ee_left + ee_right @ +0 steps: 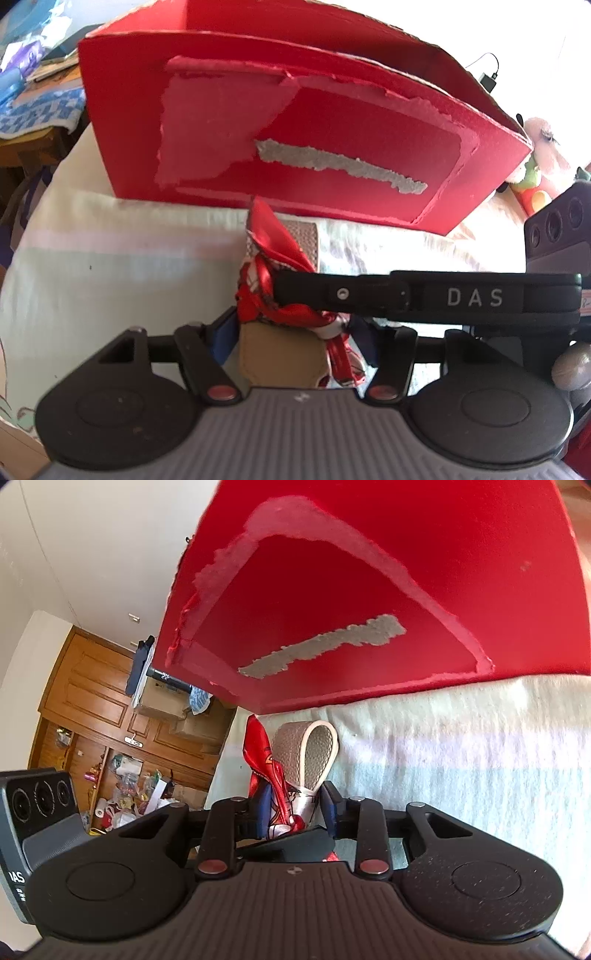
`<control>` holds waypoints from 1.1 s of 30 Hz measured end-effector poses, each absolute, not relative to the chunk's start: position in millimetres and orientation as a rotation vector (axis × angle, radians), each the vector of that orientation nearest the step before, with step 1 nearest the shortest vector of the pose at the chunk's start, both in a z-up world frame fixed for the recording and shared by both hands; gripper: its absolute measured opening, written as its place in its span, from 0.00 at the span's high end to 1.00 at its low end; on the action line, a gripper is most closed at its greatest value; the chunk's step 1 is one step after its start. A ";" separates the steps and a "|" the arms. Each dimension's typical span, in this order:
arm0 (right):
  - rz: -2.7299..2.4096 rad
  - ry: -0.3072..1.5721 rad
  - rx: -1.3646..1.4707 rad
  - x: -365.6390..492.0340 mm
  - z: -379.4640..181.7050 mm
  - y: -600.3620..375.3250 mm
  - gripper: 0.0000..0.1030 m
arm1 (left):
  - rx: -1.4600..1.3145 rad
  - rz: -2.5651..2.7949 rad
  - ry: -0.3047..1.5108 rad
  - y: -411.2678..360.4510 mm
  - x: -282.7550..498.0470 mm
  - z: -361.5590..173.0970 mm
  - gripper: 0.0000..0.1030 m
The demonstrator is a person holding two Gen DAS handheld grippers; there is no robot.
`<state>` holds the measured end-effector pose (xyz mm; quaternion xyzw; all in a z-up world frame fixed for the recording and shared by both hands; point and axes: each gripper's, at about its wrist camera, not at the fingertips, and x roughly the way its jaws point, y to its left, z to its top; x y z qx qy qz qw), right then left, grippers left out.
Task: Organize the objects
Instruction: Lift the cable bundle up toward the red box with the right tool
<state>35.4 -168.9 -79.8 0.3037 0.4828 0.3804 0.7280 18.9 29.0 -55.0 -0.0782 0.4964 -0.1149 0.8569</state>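
Note:
A red satin scarf (271,254) is bunched with a tan and grey leather strap (282,354). My left gripper (295,343) is shut on this bundle, its blue pads (225,341) pressing the tan leather from both sides. My right gripper (293,810) is shut on the same bundle; the scarf (264,755) and the grey leather loop (306,753) stick out past its fingers. In the left wrist view the right gripper's black finger (369,293) reaches in from the right onto the scarf. A big red cardboard box (295,122) with a torn label stands just behind.
Box and bundle sit on a bed with a pale blanket (110,266). The red box (369,590) fills the upper right wrist view. A cluttered wooden wardrobe (92,701) stands left, a side table with a blue cloth (40,110) far left, and soft toys (535,173) right of the box.

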 end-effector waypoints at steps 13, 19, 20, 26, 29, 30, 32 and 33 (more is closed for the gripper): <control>0.815 1.089 0.760 30.1 -76.2 -203.0 0.73 | -0.174 -0.305 1.058 10.9 15.4 -46.1 0.52; 0.781 1.081 0.746 17.0 -61.2 -218.0 0.73 | -0.149 -0.366 1.072 -8.7 8.6 -35.3 0.52; 0.772 1.079 0.746 13.7 -58.1 -222.7 0.73 | -0.142 -0.380 1.073 -12.5 7.0 -33.0 0.52; 0.702 1.034 0.743 -2.9 -37.0 -247.1 0.73 | -0.098 -0.483 1.053 -36.9 -0.8 -15.1 0.52; 0.654 0.990 0.726 -11.5 -21.8 -258.1 0.73 | -0.086 -0.549 1.030 -49.5 -0.8 -3.7 0.52; 0.636 0.973 0.725 -14.4 -16.8 -263.5 0.73 | -0.082 -0.572 1.022 -53.9 -0.6 0.3 0.52; 0.607 0.939 0.730 -18.8 -7.7 -272.8 0.73 | -0.066 -0.617 0.997 -63.6 -0.4 9.4 0.52; 0.594 0.923 0.734 -19.6 -4.7 -276.3 0.73 | -0.054 -0.637 0.981 -68.5 -0.4 14.1 0.52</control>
